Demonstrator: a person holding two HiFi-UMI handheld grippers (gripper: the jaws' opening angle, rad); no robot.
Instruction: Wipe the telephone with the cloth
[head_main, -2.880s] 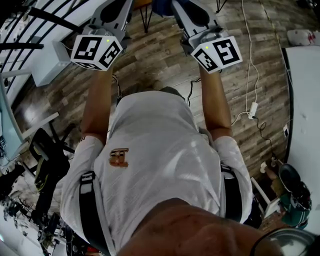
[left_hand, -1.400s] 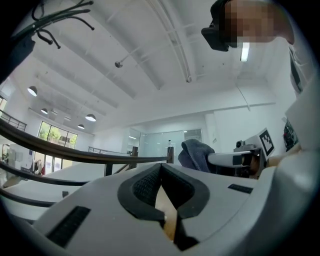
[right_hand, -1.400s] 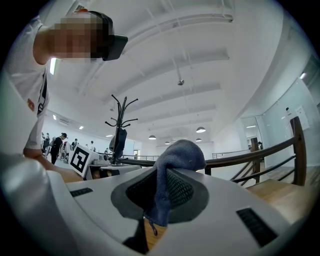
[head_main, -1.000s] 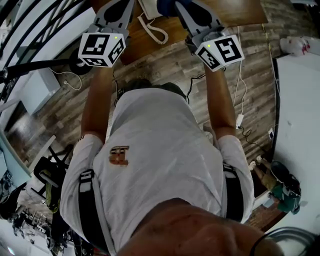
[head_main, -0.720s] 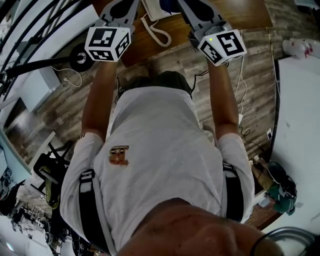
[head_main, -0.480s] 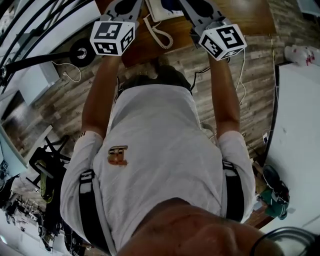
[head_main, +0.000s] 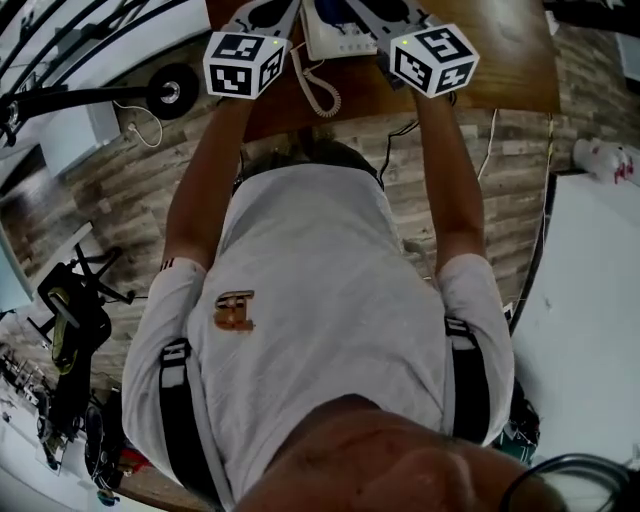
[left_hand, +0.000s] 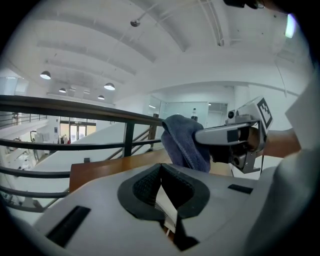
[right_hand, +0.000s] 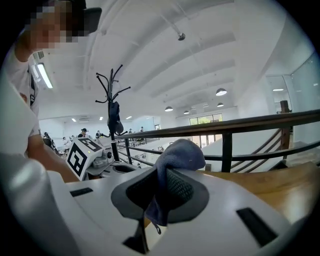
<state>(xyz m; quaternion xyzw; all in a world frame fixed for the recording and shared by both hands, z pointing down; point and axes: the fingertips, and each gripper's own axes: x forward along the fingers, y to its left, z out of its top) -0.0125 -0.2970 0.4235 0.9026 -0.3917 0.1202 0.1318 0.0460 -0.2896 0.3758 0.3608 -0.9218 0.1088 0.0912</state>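
Hanging from the right gripper (right_hand: 161, 176), a blue cloth (right_hand: 181, 153) is clamped between the jaws, which are clenched on it; its bunched top bulges above them and a corner dangles below. The left gripper (left_hand: 161, 169) is seen with its jaw tips brought together and nothing caught between them. In the left gripper view the cloth is seen just beside that gripper, held up over the tabletop.

A white telephone (head_main: 336, 36) is found at the top edge of the head view, between the two grippers, resting on a wooden table (head_main: 505, 62). Its coiled cord (head_main: 316, 88) is laid across the table toward the near edge. Whether the cloth touches the telephone cannot be told.

Beneath the table a plank floor (head_main: 130, 185) is seen. A dark railing (left_hand: 75, 107) is seen beyond the table's far side, and a coat stand (right_hand: 113, 107) is seen beyond it under a white ceiling with round lamps.
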